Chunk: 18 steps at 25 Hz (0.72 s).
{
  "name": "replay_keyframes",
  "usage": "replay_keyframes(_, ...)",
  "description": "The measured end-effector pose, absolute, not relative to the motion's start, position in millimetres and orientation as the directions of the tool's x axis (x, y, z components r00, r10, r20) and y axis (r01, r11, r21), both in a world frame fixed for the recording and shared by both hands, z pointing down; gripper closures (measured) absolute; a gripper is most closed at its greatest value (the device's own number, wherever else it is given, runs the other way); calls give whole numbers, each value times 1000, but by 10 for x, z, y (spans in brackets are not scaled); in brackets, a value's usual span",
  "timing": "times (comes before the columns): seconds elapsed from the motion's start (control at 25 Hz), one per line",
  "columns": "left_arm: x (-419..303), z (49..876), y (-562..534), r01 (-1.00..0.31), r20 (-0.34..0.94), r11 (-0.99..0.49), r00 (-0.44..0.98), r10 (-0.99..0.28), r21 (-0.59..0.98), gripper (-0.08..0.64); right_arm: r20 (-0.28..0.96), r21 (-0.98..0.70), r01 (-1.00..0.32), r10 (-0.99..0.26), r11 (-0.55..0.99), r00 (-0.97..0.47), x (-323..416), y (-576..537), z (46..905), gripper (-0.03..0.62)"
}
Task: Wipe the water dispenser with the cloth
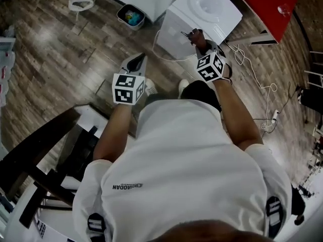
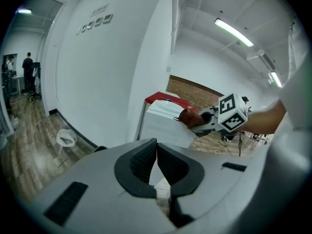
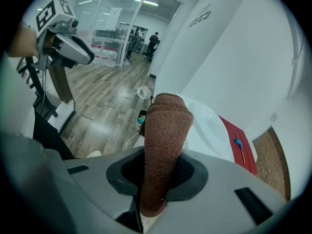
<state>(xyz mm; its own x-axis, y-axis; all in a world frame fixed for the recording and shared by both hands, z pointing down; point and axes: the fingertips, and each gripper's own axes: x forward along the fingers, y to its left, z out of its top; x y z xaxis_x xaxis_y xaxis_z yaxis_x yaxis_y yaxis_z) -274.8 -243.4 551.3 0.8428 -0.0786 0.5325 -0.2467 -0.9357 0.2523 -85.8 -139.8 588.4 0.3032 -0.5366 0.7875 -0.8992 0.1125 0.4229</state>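
The white water dispenser [image 1: 202, 15] stands on the wood floor ahead of me; it also shows as a white box [image 2: 165, 123] in the left gripper view, and its round top recess [image 3: 210, 126] shows in the right gripper view. My right gripper [image 1: 195, 36] is shut on a brown cloth [image 3: 164, 130], which sticks up between the jaws. It holds the cloth [image 1: 196, 35] at the dispenser's near top edge. My left gripper [image 1: 137, 62] hangs to the left of the dispenser, apart from it. Its pads [image 2: 144, 159] are together with nothing between them.
A red table [image 1: 265, 1] stands just right of the dispenser. A small bin [image 1: 130, 16] sits by the wall at its left. A white cable [image 1: 262, 92] runs over the floor at right. Dark furniture [image 1: 45, 150] is at my lower left. People stand far off in the room [image 3: 154, 39].
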Motion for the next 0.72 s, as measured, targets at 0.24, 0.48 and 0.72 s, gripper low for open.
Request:
replay_keyframes(0.24, -2586, 5606, -2361, -219, 543, -941, 838, -47, 257, 559, 797, 404, -911, -519, 80, 308, -878, -1429, 6103, 518)
replay_keyframes(0.48, -2430, 5671, -2311, -230, 537, -929, 843, -41, 291, 559, 812, 407, -909, -490, 89, 316, -898, -1429, 6450, 518)
replay_keyframes(0.72, -2456, 5872, -2257, -213, 568, -933, 823, -11, 291, 559, 851, 376, -920, -435, 111, 295, -950, -1434, 6990, 518)
